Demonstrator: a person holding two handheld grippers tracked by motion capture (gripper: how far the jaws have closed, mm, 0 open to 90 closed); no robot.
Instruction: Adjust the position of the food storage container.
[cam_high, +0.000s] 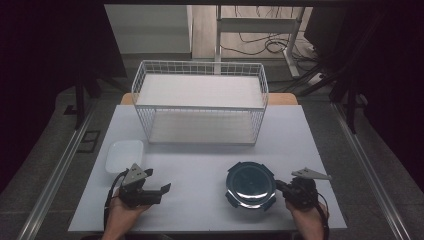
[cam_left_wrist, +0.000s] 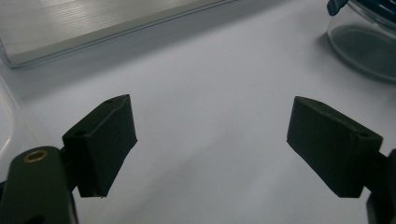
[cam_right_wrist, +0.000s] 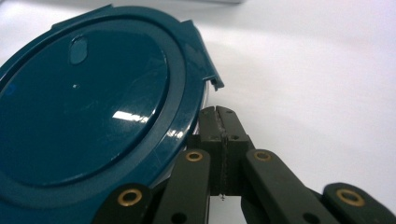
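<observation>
A round clear container with a dark blue clip-on lid (cam_high: 250, 184) stands on the white table (cam_high: 200, 165), right of centre near the front. My right gripper (cam_high: 280, 186) lies at its right side, shut with nothing between the jaws. In the right gripper view the closed tips (cam_right_wrist: 217, 114) sit against the lid's rim (cam_right_wrist: 93, 107), just below a latch tab; whether they touch it I cannot tell. My left gripper (cam_high: 160, 191) rests at the front left, pointing right, open. Its pads (cam_left_wrist: 105, 140) stand wide apart over bare table, the container's glass wall (cam_left_wrist: 364, 51) farther off.
A white wire basket rack (cam_high: 200, 100) with two shelves stands at the back centre of the table. A white rectangular dish (cam_high: 124, 155) lies at the left, just behind my left gripper. Bare table stretches between the two grippers. Dark floor surrounds the table.
</observation>
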